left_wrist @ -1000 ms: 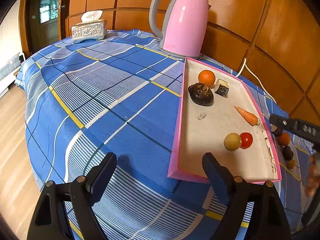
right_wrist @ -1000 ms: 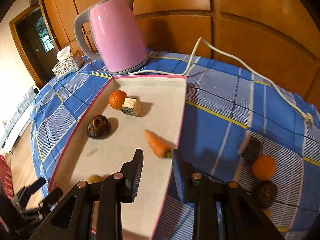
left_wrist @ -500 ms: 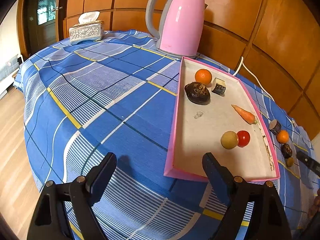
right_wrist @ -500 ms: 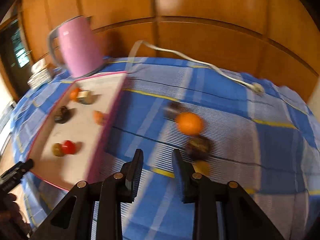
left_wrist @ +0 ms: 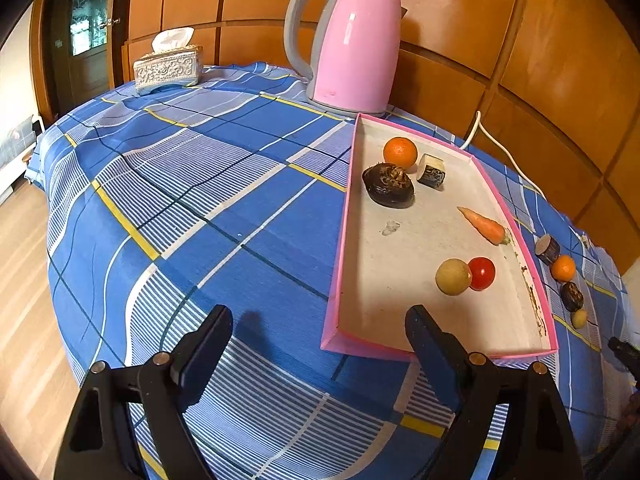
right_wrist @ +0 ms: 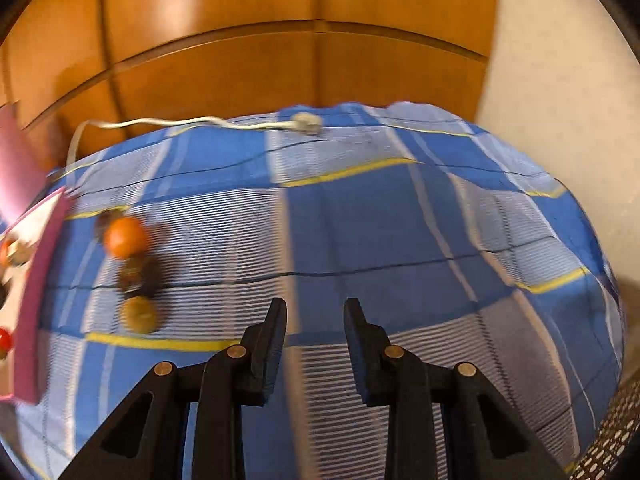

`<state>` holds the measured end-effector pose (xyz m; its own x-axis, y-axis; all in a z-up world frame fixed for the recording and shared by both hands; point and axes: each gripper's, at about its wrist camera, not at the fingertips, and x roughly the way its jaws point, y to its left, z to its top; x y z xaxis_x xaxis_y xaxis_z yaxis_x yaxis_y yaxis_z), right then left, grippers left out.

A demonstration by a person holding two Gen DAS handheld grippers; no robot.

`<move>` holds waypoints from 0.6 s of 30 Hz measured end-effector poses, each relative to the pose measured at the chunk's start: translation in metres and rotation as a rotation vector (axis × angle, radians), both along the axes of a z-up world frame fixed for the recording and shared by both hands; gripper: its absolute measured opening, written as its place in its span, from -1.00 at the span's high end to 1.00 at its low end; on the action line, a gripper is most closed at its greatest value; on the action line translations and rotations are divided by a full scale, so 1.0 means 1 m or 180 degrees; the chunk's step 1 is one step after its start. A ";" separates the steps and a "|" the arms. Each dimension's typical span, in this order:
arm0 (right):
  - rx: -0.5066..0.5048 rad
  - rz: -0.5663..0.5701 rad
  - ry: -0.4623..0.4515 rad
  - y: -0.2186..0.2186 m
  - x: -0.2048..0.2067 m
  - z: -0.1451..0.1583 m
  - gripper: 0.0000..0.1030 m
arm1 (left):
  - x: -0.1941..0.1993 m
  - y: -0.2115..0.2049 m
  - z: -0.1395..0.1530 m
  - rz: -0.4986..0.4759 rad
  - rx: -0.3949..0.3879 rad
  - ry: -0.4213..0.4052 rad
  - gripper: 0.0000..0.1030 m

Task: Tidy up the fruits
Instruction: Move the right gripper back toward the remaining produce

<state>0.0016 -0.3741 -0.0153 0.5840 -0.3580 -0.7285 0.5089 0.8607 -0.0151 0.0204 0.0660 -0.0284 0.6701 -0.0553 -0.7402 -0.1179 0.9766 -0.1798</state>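
Left wrist view shows the whole tray (left_wrist: 436,236), pink-walled with a pale floor, lying on the blue plaid cloth (left_wrist: 192,184) of the desk just in front of a pink kettle (left_wrist: 352,44). Six things sit in the tray: an orange (left_wrist: 400,153) at the far end, a cut chunk (left_wrist: 432,171) with a dark rind just beside it, a dark wrinkled fruit (left_wrist: 388,185) touching the orange's near side, a carrot (left_wrist: 483,225) by the right wall, and a tan ball (left_wrist: 453,276) touching a red tomato (left_wrist: 481,273) nearer the camera. A silver tissue box (left_wrist: 168,66) stands far back on the left. Outside the tray's right wall a row of four lies on the cloth: a second chunk (left_wrist: 547,249), a small orange (left_wrist: 563,268), a dark fruit (left_wrist: 572,296) and a small tan one (left_wrist: 579,318).

Right wrist view, blurred, shows that row from the other side, with the small orange (right_wrist: 125,237), dark fruit (right_wrist: 138,276) and tan one (right_wrist: 139,314) in line beside the tray's wall (right_wrist: 38,292). Only this view shows the kettle's white cord (right_wrist: 180,122) ending in a plug (right_wrist: 306,123) on the cloth, and a pale wall at the right.

Left gripper (left_wrist: 318,334) hovers over the cloth at the tray's near corner, jaws wide apart and holding nothing. Right gripper (right_wrist: 315,314) hangs over bare cloth, well right of the row, jaws drawn close with only a narrow gap and nothing between them.
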 end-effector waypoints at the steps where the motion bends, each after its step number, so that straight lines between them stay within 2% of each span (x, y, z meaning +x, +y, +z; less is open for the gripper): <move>1: -0.0017 -0.0076 -0.0006 -0.005 -0.002 -0.001 0.42 | 0.000 0.000 0.000 -0.0001 0.0001 -0.0001 -0.73; 9: -0.0052 -0.0535 0.0014 -0.036 -0.009 -0.015 0.42 | 0.000 0.000 0.000 -0.0003 0.0009 -0.0009 -0.73; 16: 0.0016 -0.0573 0.0001 -0.038 -0.014 -0.020 0.31 | 0.001 0.000 0.001 -0.0015 0.0013 -0.0005 -0.73; 18: 0.0014 -0.0571 0.0000 -0.038 -0.013 -0.021 0.30 | -0.001 0.000 0.007 -0.0023 0.0007 -0.0081 -0.73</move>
